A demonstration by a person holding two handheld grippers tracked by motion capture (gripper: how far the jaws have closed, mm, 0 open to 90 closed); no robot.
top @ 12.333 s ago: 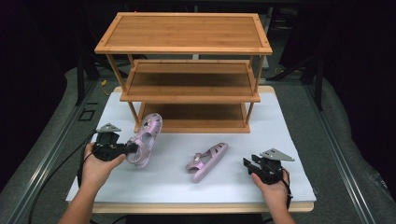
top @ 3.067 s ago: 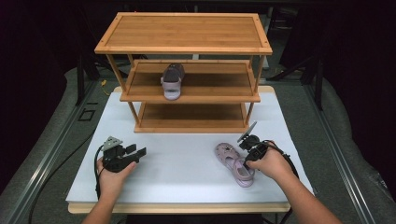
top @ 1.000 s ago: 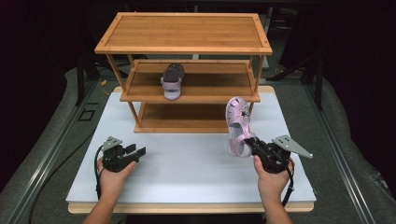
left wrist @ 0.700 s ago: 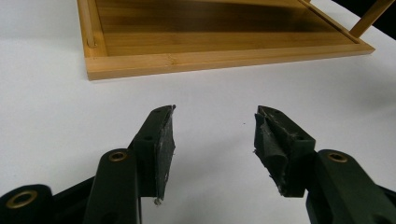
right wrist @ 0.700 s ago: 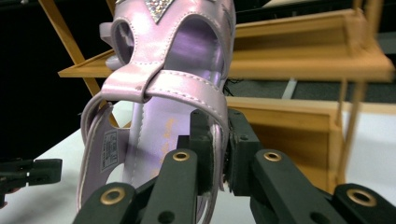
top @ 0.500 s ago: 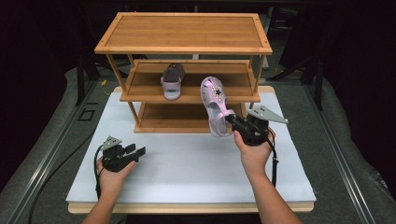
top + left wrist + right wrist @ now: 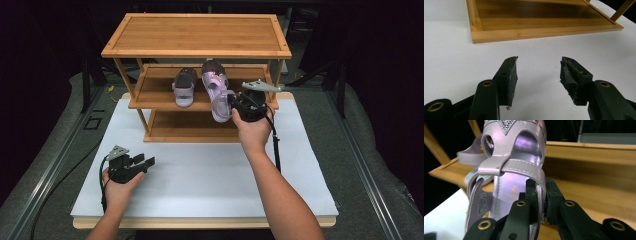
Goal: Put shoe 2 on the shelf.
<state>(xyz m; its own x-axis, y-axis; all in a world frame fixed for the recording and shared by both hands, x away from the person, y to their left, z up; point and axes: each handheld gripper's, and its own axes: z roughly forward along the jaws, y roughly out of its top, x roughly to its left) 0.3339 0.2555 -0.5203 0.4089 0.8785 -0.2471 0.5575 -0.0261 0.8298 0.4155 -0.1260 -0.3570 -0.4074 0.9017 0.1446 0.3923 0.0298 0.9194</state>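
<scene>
High view: right gripper [image 7: 235, 103] clamps the lilac sandal's [image 7: 216, 87] side at the rack's [image 7: 195, 34] middle shelf; left gripper [image 7: 145, 162], jaws wide apart, rests near the white worktop's [image 7: 210, 175] front-left corner, dark room around.

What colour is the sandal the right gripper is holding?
The sandal is a shiny pale lilac-pink, with sparkly stones near the front; clearest in the right gripper view.
</scene>
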